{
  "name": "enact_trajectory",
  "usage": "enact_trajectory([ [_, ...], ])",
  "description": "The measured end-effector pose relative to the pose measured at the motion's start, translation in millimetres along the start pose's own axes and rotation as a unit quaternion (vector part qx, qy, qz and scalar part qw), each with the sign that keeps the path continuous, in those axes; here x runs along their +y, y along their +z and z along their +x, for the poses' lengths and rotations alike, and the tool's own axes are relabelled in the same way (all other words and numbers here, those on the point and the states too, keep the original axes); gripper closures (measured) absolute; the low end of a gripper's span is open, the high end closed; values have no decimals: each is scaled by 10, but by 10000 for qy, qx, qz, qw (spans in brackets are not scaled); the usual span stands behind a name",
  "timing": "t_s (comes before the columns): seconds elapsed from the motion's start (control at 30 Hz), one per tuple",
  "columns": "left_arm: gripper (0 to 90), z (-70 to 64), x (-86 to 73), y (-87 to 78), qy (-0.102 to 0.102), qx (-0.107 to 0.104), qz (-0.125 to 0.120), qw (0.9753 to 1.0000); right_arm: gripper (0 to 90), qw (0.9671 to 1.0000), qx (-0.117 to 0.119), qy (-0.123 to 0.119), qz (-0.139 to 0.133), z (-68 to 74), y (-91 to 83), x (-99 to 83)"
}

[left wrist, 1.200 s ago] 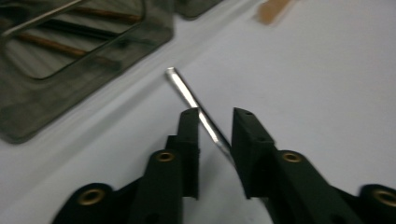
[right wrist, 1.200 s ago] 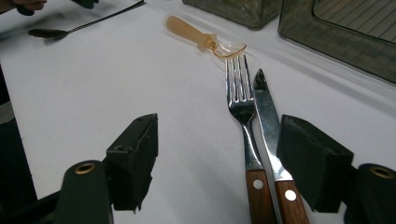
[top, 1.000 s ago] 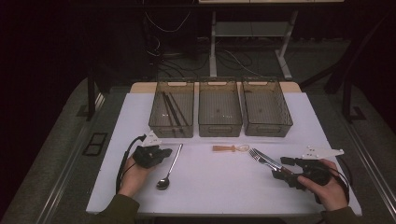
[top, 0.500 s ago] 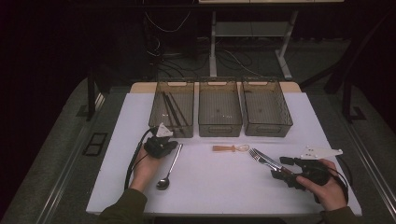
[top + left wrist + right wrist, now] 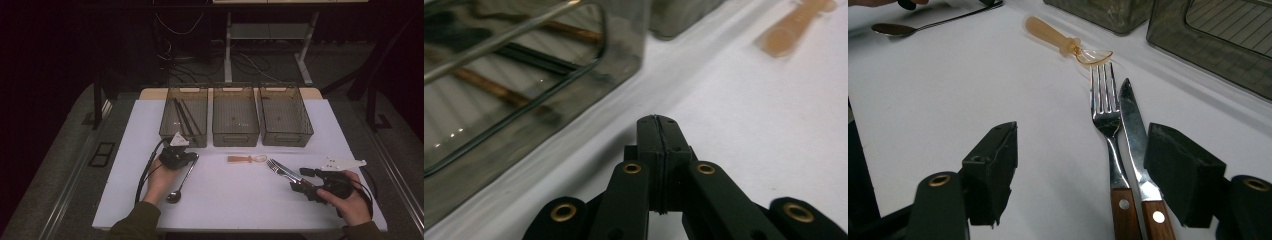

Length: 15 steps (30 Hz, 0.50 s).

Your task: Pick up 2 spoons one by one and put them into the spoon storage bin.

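My left gripper [image 5: 191,156] [image 5: 658,126] is shut on nothing and hovers just in front of the left bin [image 5: 167,131], above the handle end of a metal spoon [image 5: 179,184]. My right gripper [image 5: 300,180] [image 5: 1083,150] stands open low over the white table near its front right. A fork [image 5: 1105,112] and a knife [image 5: 1131,120] with wooden handles lie side by side between its jaws, close to the right jaw. Both also show in the high view, the fork [image 5: 274,167] beside the knife [image 5: 286,170].
Three smoked plastic bins stand in a row at the back; the left bin [image 5: 499,125] holds dark chopsticks [image 5: 182,117], beside the middle bin [image 5: 235,135] and right bin [image 5: 286,135]. A small orange-handled tool [image 5: 245,159] [image 5: 1058,36] lies mid-table. The spoon [image 5: 903,28] lies far left.
My left gripper has moved away from the person, up along the spoon toward the left bin. The right gripper, fork and knife have stayed put.
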State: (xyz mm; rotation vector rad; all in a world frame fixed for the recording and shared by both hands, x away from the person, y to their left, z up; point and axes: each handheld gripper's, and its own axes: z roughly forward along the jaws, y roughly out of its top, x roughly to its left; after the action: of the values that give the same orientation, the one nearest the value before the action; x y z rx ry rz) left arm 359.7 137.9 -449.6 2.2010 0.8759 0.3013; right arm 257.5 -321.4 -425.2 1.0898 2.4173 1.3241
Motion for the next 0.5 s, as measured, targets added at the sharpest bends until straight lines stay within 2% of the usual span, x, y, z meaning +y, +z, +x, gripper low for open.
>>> enact_trajectory([
  [0.23,892,-113,26,26,131,-315,62,9994,303,10000,-21,-40,18,6,0,5],
  [0.5,891,-238,52,62,316,-666,105,9972,303,10000,-45,-71,21,12,-3,9],
])
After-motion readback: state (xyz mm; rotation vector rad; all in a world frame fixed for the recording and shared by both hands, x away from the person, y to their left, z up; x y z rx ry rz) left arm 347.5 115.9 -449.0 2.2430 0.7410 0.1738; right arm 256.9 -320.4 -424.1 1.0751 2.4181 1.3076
